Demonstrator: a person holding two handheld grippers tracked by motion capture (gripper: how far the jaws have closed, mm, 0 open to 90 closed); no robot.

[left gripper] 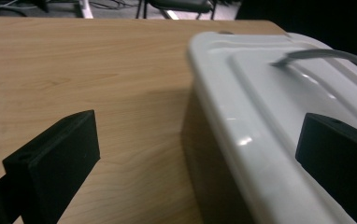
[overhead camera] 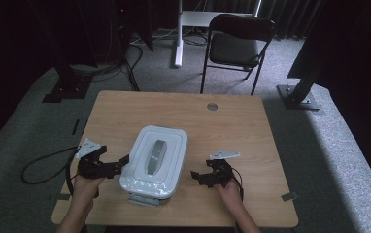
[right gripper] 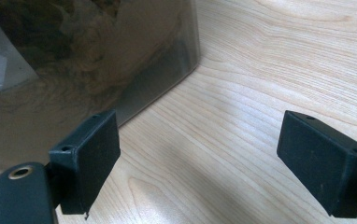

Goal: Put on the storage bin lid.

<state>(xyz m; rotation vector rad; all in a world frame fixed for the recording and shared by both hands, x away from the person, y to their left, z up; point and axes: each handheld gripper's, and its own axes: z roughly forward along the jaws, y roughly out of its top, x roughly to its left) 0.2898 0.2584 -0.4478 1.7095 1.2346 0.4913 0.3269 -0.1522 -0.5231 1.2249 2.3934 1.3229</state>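
Dim room, grey carpet [overhead camera: 319, 145], black folding chair [overhead camera: 237, 46] beyond wooden table [overhead camera: 232, 126]

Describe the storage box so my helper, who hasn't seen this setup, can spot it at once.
Start at the wooden table. Near its front edge, between the left hand-held gripper and the right hand-held gripper, sits the storage box. It is the only container there: a rounded rectangular box with a white lid and a grey handle along the lid's middle.

Glossy white plastic lid [overhead camera: 155, 155] on matt wood-grain table [overhead camera: 232, 126].
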